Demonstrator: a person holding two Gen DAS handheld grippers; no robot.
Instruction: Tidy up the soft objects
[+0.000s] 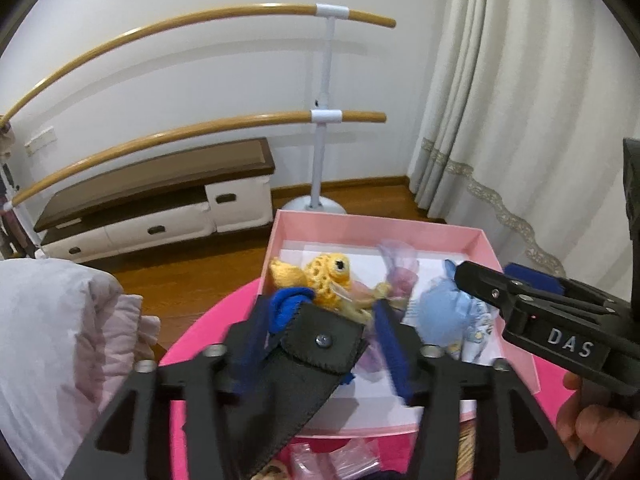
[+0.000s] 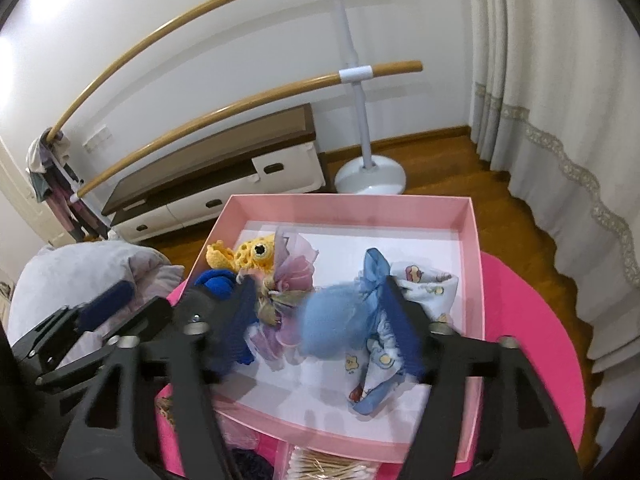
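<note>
A pink box (image 1: 372,222) (image 2: 348,204) stands on a round pink table (image 2: 536,320). In it lie a yellow crochet toy (image 1: 324,274) (image 2: 250,254), a purple gauze bow (image 1: 396,276) (image 2: 294,276), a blue fuzzy ball (image 1: 438,314) (image 2: 334,324), a printed blue cloth (image 2: 424,292) and a dark blue knit piece (image 1: 290,304) (image 2: 216,282). My left gripper (image 1: 324,344) is open over the box's near left corner, with a black felt strap (image 1: 304,364) lying between its fingers. My right gripper (image 2: 320,320) is open around the blue ball and bow.
A wooden double-bar stand (image 1: 320,116) (image 2: 356,74) and a low cabinet (image 1: 160,204) stand by the far wall. A curtain (image 1: 520,100) hangs at the right. A pale padded bundle (image 1: 60,340) lies to the left. Cotton swabs (image 2: 332,466) sit under the box's near edge.
</note>
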